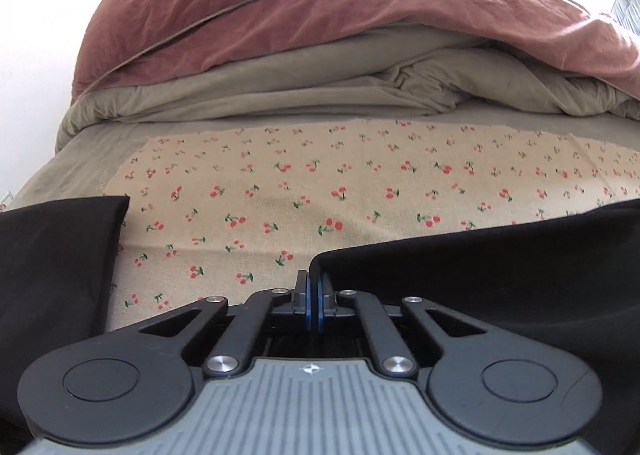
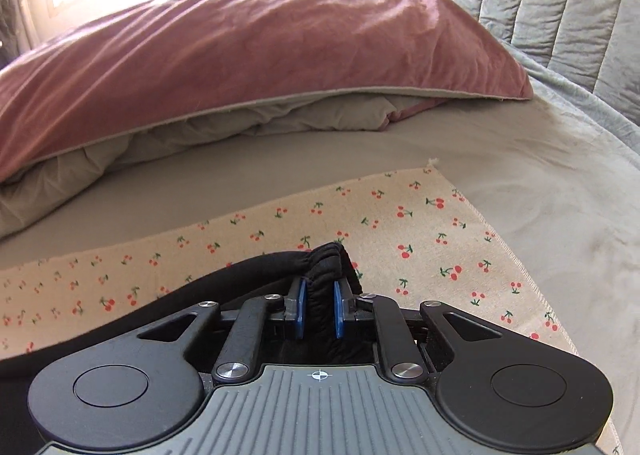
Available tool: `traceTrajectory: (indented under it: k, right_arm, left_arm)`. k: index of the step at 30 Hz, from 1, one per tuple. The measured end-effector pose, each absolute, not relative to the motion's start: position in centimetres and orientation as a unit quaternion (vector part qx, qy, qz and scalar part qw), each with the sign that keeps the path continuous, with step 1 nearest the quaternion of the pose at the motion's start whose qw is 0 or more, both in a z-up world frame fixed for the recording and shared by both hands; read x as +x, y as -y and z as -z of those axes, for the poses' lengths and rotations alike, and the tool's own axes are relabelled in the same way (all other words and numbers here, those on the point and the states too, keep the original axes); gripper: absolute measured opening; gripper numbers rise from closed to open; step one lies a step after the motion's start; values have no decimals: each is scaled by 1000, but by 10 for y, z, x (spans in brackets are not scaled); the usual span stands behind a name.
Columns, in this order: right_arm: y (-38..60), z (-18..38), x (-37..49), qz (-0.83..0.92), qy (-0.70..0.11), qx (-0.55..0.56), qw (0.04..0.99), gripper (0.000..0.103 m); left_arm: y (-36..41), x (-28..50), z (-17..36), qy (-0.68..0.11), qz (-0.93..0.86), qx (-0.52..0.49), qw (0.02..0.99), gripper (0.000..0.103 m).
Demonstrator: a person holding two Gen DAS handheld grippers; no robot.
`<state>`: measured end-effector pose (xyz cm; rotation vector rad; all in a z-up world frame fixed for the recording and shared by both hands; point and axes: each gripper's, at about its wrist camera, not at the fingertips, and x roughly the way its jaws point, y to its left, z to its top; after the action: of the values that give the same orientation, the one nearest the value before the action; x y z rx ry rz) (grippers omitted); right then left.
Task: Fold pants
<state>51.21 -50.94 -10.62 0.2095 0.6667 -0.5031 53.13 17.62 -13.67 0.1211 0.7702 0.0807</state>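
Black pants (image 2: 324, 267), gathered elastic waistband, on cherry-print cloth (image 2: 440, 231)

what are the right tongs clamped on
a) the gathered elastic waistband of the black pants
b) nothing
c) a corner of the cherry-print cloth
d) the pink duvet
a: the right tongs pinch the ruched waistband of the black pants, above the cherry-print cloth.
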Motion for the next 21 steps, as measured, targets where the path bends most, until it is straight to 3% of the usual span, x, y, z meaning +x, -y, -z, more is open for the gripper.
traceTrajectory:
  k: [5, 8, 10, 11, 13, 14, 15, 18, 20, 21]
  right_arm:
    - [490, 23, 440, 173, -144, 121, 967, 12]
    - [487, 13, 370, 131, -102, 119, 979, 12]
    - [496, 30, 328, 131, -135, 114, 976, 13]
    - [503, 48, 301, 141, -171, 106, 969, 14]
    - [518, 88, 260, 148, -257, 132, 946, 16]
    - [522, 107, 243, 152, -296, 146, 931, 18]
    - [522, 122, 226, 157, -321, 153, 921, 21]
    - [511, 135, 188, 196, -333, 168, 907, 27]
    - [508, 129, 171, 231, -326, 190, 897, 43]
    - [507, 125, 167, 252, -320, 203, 891, 65]
  left_arm:
    - [-193, 491, 76, -272, -58, 12, 960, 4]
    - [-213, 430, 59, -219, -24, -12, 975, 5]
    - [-218, 385, 67, -233, 37, 3, 972, 7]
    - [-217, 364, 77, -254, 60, 25, 965, 13]
    - [-210, 328, 99, -297, 82, 108, 945, 28]
    - [-208, 312, 114, -321, 78, 155, 931, 43]
    - [-209, 302, 125, -341, 69, 176, 921, 49]
    - [-230, 284, 131, -385, 63, 127, 912, 49]
    - [-249, 273, 117, -375, 58, 35, 924, 51]
    - [-257, 271, 111, -368, 59, -10, 928, 53]
